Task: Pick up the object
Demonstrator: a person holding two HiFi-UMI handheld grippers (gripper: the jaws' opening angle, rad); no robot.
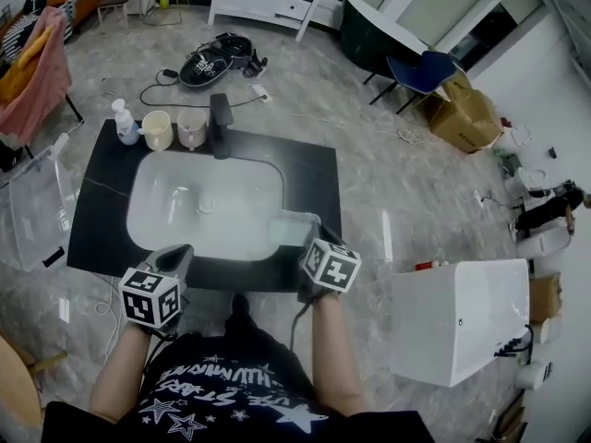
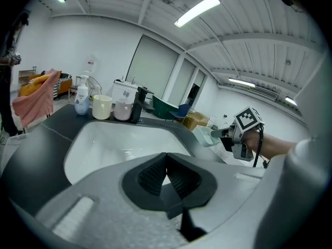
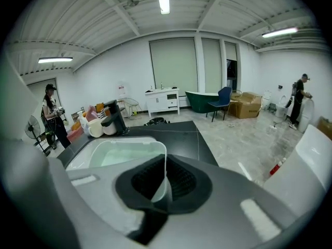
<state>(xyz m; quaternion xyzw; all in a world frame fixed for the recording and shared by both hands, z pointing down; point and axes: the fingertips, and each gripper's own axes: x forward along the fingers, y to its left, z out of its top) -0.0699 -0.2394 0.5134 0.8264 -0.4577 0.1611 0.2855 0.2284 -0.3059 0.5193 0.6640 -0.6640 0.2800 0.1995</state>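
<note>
A pale green see-through plastic container (image 1: 289, 230) sits at the right edge of the white sink basin (image 1: 205, 207) in the black counter (image 1: 309, 172). My right gripper (image 1: 307, 244) is shut on the container's (image 3: 124, 152) near wall, and the thin wall stands between the pads of that gripper (image 3: 165, 179). From the left gripper view, the container (image 2: 206, 136) sticks out in front of the right gripper (image 2: 225, 134). My left gripper (image 1: 181, 253) hovers over the counter's front edge, left of the basin. Its pads meet with nothing between them (image 2: 166, 176).
A black faucet (image 1: 221, 114), two cups (image 1: 157, 129) (image 1: 191, 127) and a soap bottle (image 1: 125, 123) line the counter's far side. A white cabinet (image 1: 458, 319) stands to the right and a clear bin (image 1: 33, 201) to the left. A person (image 3: 52, 119) stands by the counter's far end.
</note>
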